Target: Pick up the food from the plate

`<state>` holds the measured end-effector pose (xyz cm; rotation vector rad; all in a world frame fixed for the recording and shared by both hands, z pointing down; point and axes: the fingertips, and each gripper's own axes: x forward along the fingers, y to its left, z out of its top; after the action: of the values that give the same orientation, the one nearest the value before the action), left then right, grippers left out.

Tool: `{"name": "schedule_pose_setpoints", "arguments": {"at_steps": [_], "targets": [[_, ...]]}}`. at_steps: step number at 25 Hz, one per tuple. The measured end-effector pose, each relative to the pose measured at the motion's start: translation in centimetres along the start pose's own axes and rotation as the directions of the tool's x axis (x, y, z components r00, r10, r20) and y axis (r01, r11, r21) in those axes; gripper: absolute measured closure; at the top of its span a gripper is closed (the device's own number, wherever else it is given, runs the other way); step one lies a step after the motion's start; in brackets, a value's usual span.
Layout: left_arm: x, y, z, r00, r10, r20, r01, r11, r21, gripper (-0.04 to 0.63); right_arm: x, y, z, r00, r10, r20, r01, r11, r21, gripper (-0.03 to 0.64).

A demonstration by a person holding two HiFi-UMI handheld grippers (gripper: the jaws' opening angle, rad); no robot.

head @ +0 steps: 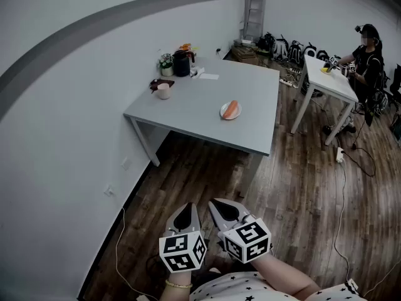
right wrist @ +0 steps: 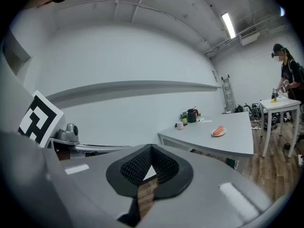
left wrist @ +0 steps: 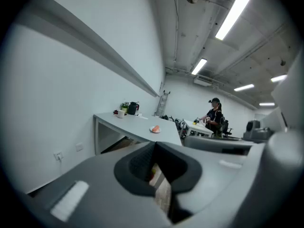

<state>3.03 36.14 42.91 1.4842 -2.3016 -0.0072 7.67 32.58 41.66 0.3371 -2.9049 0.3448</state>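
Note:
An orange piece of food [head: 232, 108] lies on a small white plate [head: 225, 113] on the grey table [head: 200, 108], toward its right side. The same plate shows far off in the left gripper view [left wrist: 155, 129] and in the right gripper view [right wrist: 218, 132]. My left gripper [head: 186, 211] and right gripper [head: 222, 206] hang side by side low over the wooden floor, well short of the table. The left gripper [left wrist: 154, 148] and the right gripper [right wrist: 151, 151] are both shut, with nothing between their jaws.
At the table's far left corner stand a pink cup [head: 163, 91], a black kettle [head: 182, 63] and a small plant [head: 166, 61]. A person [head: 366, 58] works at a white table [head: 329, 80] at the right. Bags [head: 285, 49] and a ladder [head: 254, 8] line the back wall. Cables [head: 343, 187] cross the floor.

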Motion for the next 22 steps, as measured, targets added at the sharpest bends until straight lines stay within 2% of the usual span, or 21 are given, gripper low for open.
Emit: {"name": "schedule_pose_setpoints", "arguments": {"at_steps": [6, 11, 17, 22], "targets": [[1.2, 1.6, -0.2, 1.000, -0.013, -0.006, 0.013, 1.000, -0.020, 0.588, 1.6, -0.5, -0.3, 1.000, -0.013, -0.020, 0.013, 1.000, -0.005, 0.618], [4.0, 1.8, 0.3, 0.999, -0.043, -0.013, 0.043, 0.999, -0.029, 0.588, 3.0, -2.8, -0.2, 0.999, -0.041, -0.036, 0.041, 0.999, 0.006, 0.618], [10.0, 1.8, 2.3, 0.997, -0.072, -0.017, 0.072, 0.997, -0.017, 0.588, 7.0, -7.5, 1.4, 0.998, -0.053, -0.027, 0.053, 0.998, 0.021, 0.618], [17.0, 1.5, 5.5, 0.996, -0.086, -0.007, 0.086, 0.996, 0.012, 0.588, 11.6, -12.8, 4.2, 0.999, -0.048, -0.012, 0.048, 0.999, 0.013, 0.618]]}}
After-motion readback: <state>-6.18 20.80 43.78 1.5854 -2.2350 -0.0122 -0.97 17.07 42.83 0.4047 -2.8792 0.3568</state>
